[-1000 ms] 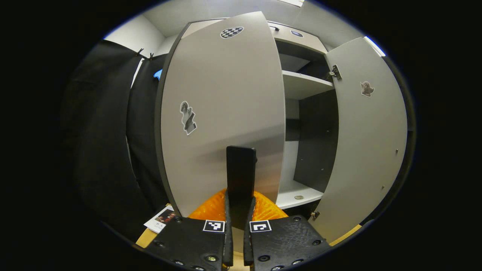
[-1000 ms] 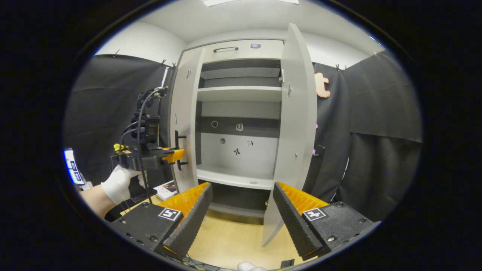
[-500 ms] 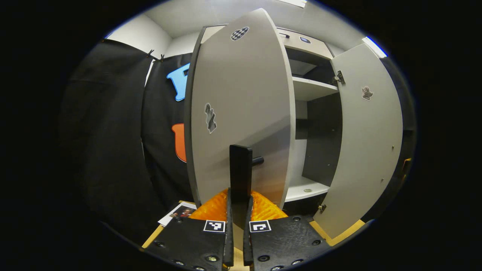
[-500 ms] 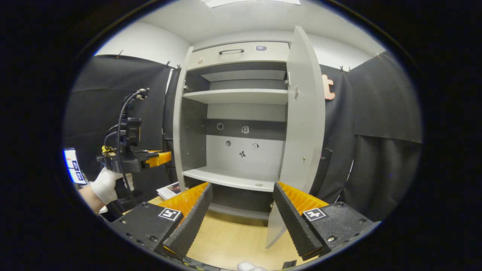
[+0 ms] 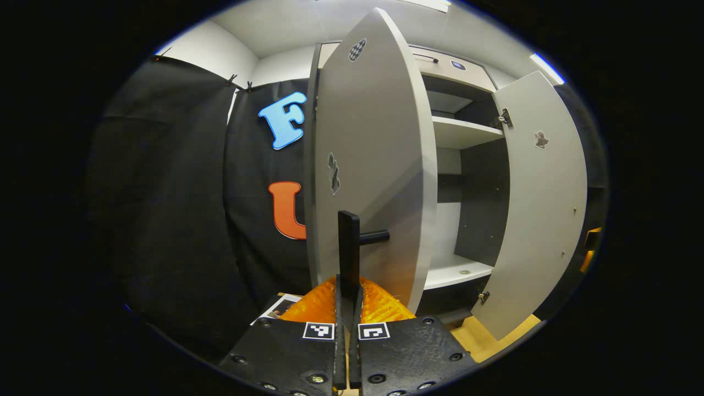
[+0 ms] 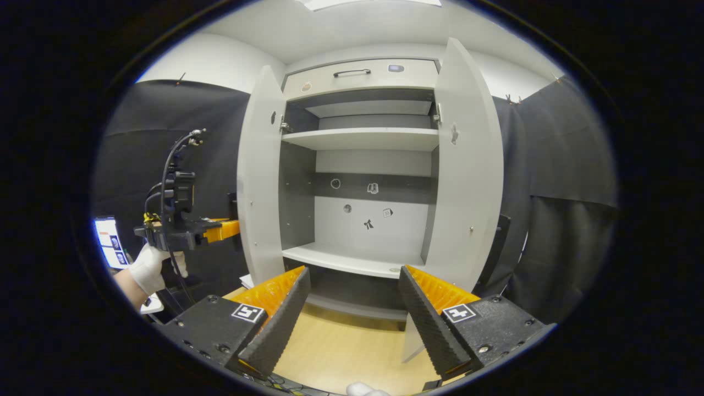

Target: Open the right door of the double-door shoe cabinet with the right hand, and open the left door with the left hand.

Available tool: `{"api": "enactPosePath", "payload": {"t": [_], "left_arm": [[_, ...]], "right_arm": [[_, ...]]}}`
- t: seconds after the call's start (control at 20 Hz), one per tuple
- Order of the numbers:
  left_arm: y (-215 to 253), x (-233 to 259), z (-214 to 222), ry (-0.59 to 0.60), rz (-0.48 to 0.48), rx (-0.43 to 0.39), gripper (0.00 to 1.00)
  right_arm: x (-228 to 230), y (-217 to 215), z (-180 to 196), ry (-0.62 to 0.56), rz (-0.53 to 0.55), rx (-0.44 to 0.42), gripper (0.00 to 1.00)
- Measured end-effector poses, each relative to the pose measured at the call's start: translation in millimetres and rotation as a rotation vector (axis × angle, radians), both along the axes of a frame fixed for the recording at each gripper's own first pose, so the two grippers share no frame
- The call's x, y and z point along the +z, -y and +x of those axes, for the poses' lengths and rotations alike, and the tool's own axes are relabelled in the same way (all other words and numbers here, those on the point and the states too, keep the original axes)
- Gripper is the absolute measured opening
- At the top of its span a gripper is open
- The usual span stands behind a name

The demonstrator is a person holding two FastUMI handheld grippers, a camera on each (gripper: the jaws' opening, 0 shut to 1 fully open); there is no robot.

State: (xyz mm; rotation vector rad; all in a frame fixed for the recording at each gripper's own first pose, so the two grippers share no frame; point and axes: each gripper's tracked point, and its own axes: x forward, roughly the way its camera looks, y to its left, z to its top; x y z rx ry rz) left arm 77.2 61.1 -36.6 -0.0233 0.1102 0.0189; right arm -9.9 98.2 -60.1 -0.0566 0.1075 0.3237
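In the left gripper view, the left gripper (image 5: 348, 308) is sitting low in the middle, and its jaws are squeezed tight on the dark handle (image 5: 348, 256) of the left door (image 5: 374, 159). That door is standing swung out, almost edge-on to the camera. Past it, the shoe cabinet (image 5: 459, 132) is showing a shelf inside. The right door (image 5: 542, 209) is hanging wide open on the far side. A paper (image 5: 278, 308) is lying on the floor near the bottom of the left door.

In the right gripper view, the right gripper (image 6: 355, 308) is hovering in front of the cabinet (image 6: 357, 74) with its jaws spread wide and nothing between them. It is well apart from the right door (image 6: 467, 165), so that door looks done. The left door (image 6: 258, 176) is open too. A gloved hand (image 6: 148, 267) is holding the left gripper (image 6: 212, 231) just beside that door.

I think the task is nearly finished. Both doors are open, and what is left is letting go of the left handle.

The left gripper view is showing the grip on the handle up close. The right gripper view is showing both doors from the front, the stickers (image 6: 368, 206) on the back wall inside, and the wooden floor (image 6: 341, 352).
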Motion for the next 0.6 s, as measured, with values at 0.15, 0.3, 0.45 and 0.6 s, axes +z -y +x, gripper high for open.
{"api": "enactPosePath", "payload": {"t": [0.15, 0.3, 0.45, 0.6], "left_arm": [[-26, -1, -4, 0.003, 0.048, 0.043, 0.00], [-43, -3, -3, 0.008, 0.025, 0.038, 0.00], [-60, -2, -3, 0.022, -0.016, 0.020, 0.00], [-70, -2, -3, 0.027, -0.019, -0.018, 0.00]], "right_arm": [[-2, -16, 1, -0.001, -0.007, 0.024, 1.00], [-5, -31, -1, -0.010, -0.014, 0.047, 1.00], [-4, -36, -1, -0.009, -0.018, 0.051, 1.00], [-3, -40, -3, -0.007, -0.016, 0.040, 1.00]]}}
